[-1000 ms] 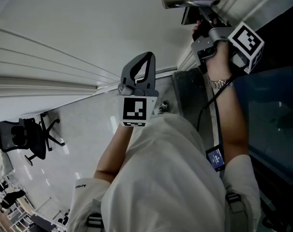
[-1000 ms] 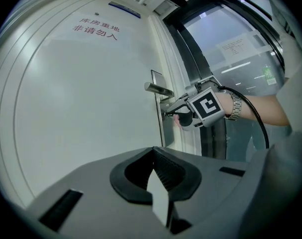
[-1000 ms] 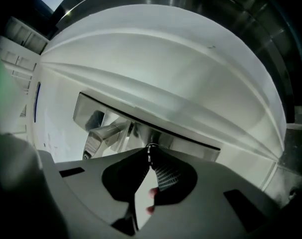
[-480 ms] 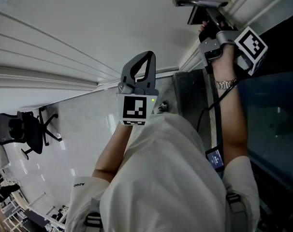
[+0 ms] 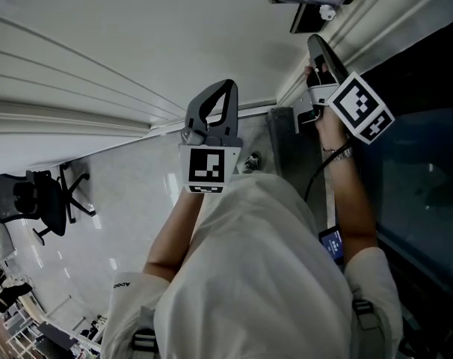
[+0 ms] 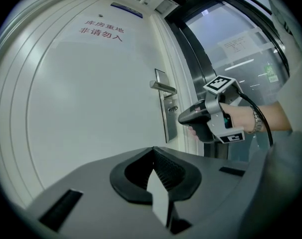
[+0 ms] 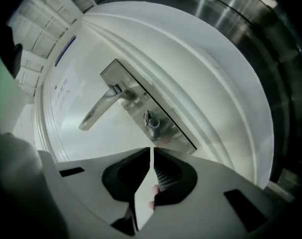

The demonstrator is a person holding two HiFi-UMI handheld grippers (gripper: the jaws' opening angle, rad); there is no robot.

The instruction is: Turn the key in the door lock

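**Key (image 7: 149,117):** It is found seated in the lock (image 7: 153,125), low on the metal plate (image 7: 178,133) of the white door (image 7: 211,93). The handle (image 7: 98,111) lies at 10 o'clock from it. It is touched by neither claw.

**Right claw (image 7: 151,150):** It is held near the lock and aimed at it. The key lies at 12 o'clock just beyond the tips, with bare door seen between. The jaws are parted by a thin slit only and have just been opening a little; nothing is seen between them. The plate is seen slanted in the right gripper view. The claw is therefore judged to be held rolled about its own axis, as fits a wrist turned with a key. In the head view it is found at 1 o'clock, at 6 o'clock of the handle.

**Left claw (image 6: 153,150):** It is pressed together at the tips and empty, and is held at mid-frame in the head view, well apart from the door. It is judged to be parked there so that the lock is left free for the other hand.

**Stage:** Whether the key is fully turned cannot be told, as its bow is too small to be read. With the key untouched and the claw clear, the turn is judged either finished or awaiting a fresh grip.

**Risk:** A fresh grip would call for wider jaws and a squared approach. A rolled claw could be glanced off the bow.
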